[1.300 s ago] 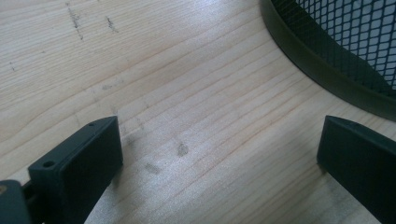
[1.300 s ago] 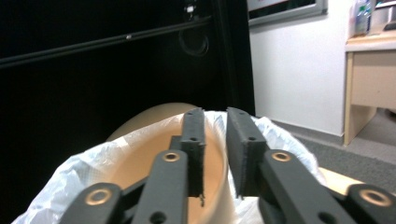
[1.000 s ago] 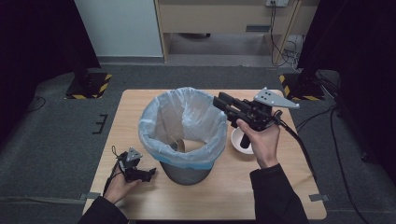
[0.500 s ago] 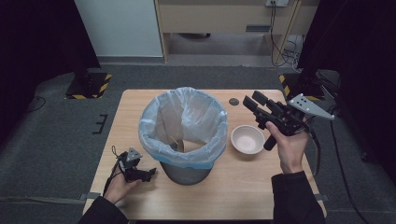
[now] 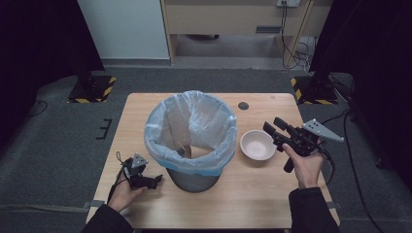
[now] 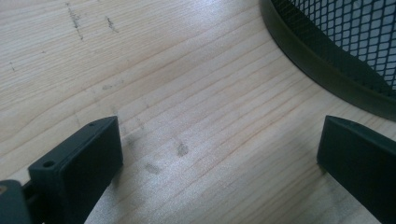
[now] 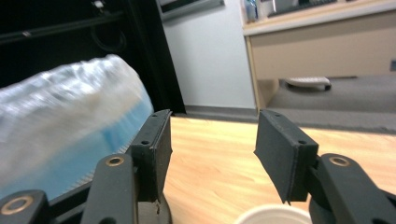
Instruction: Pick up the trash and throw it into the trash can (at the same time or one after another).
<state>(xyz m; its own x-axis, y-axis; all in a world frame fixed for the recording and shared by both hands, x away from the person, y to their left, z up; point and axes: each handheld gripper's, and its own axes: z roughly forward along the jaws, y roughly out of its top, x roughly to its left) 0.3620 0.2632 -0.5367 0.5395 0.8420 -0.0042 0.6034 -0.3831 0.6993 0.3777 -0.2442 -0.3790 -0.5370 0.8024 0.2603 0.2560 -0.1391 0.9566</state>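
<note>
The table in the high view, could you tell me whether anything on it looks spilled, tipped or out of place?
Nothing stands out. The lined bin stands upright, the white bowl sits upright and empty beside it, and both grippers are open, holding nothing.

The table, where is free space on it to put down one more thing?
The table has a wide bare strip left of the lined bin, and another along the front edge between the two hands. The far right corner, past the small dark disc, is bare too. It is crowded between the bin, the bowl and the right gripper.
</note>
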